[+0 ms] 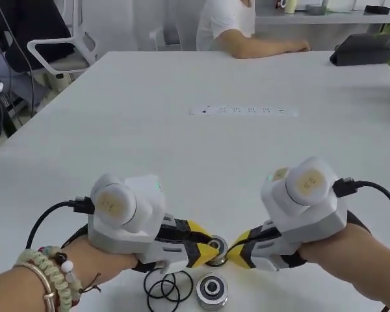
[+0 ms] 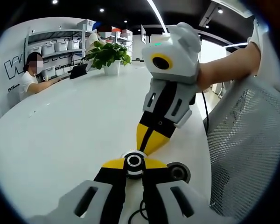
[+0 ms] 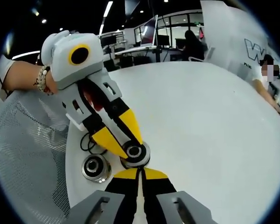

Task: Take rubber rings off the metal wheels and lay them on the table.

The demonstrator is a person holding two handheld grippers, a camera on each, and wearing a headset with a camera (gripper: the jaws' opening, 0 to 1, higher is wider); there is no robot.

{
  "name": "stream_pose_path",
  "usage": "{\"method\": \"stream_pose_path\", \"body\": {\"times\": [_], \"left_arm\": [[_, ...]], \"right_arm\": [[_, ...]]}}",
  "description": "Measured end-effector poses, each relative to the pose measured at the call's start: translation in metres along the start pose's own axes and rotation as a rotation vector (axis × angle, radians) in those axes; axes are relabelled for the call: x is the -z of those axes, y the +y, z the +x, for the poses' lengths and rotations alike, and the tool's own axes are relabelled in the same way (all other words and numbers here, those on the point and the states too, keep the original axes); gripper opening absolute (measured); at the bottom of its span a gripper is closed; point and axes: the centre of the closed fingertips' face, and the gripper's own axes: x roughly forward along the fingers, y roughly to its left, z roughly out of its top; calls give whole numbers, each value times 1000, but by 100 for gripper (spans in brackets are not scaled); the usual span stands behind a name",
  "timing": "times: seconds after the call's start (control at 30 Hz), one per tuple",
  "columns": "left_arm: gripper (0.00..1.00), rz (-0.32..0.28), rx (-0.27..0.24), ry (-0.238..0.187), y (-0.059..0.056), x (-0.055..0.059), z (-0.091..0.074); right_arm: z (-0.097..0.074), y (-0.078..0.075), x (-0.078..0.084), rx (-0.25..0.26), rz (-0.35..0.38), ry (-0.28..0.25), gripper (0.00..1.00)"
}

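A small metal wheel [image 1: 216, 251] is held just above the table between the yellow tips of my left gripper [image 1: 207, 251], which is shut on it. The same wheel [image 2: 134, 161] sits between the left gripper's jaws [image 2: 133, 164]. My right gripper [image 1: 236, 250] faces it from the right with its jaws shut, tips against the wheel's rim [image 3: 135, 154]. I cannot make out whether a ring is pinched there. A second wheel [image 1: 212, 290] lies flat on the table below them. A few loose black rubber rings [image 1: 168, 285] lie beside it to the left.
The white table [image 1: 201, 149] stretches far ahead, with a flat white power strip [image 1: 247, 110] in its middle. A person sits at the far end with an arm on the table [image 1: 260, 45]. A dark bag [image 1: 364, 49] and a potted plant [image 2: 107, 53] stand at the far right.
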Motion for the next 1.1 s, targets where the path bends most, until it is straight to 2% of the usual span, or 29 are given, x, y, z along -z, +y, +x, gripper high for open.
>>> {"method": "stream_pose_path", "body": {"times": [0.07,0.17,0.2,0.23,0.47,0.57,0.93,0.97,1.03,1.1], "left_arm": [[7,1,1,0,0,0,0],[7,8,0,0,0,0,0],[7,8,0,0,0,0,0],[7,8,-1,-2,0,0,0],[7,11,-6,-2,0,-1,1],[7,10,-7,-3,0,-1,1],[7,13,-15,0,0,-1,1],[7,14,-13,0,0,-1,1],[7,13,-15,0,0,0,1],[7,13,-16,-1,0,0,1]], "right_arm": [[0,-1,0,0,29,-2,0],[0,-4,1,-6,147,-24,0],[0,-5,1,-7,157,-27,0],[-1,-7,1,-9,199,-42,0],[-3,-11,2,-18,301,-70,0],[-4,-10,1,-22,325,-75,0],[-7,-11,-2,-21,341,-86,0],[-8,-14,-7,-9,341,-113,0],[-12,-13,-14,-36,376,-139,0],[-9,-13,-9,-18,347,-118,0]]}}
